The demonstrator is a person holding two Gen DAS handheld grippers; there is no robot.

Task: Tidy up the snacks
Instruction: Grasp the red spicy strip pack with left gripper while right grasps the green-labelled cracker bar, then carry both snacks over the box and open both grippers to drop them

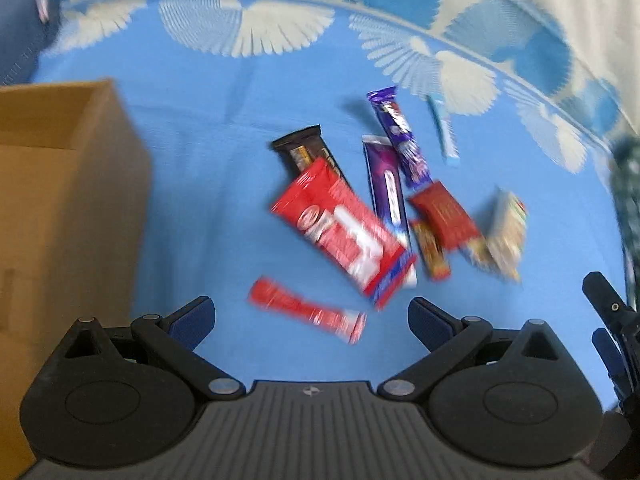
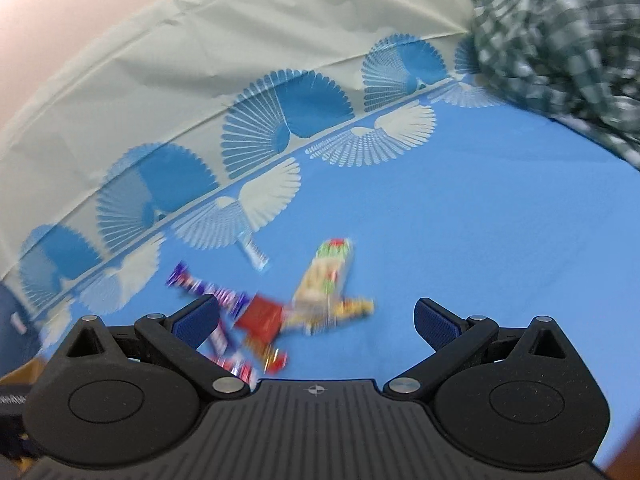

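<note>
A pile of snacks lies on a blue cloth [image 1: 200, 92]. In the left wrist view I see a large red wafer pack [image 1: 344, 232], a small red bar [image 1: 308, 312], a dark bar [image 1: 308, 152], two purple bars [image 1: 396, 136], a small red packet [image 1: 444, 212] and a pale biscuit pack [image 1: 508, 232]. My left gripper [image 1: 310, 316] is open above the small red bar. My right gripper [image 2: 316, 320] is open just short of the biscuit pack [image 2: 324, 284] and the red packet [image 2: 260, 316]. Both views are blurred.
An open cardboard box [image 1: 60, 184] stands at the left. A thin blue-white stick [image 1: 444, 132] lies beyond the pile. A green checked cloth [image 2: 560, 40] is bunched at the far right. The right gripper's edge shows in the left wrist view [image 1: 612, 328].
</note>
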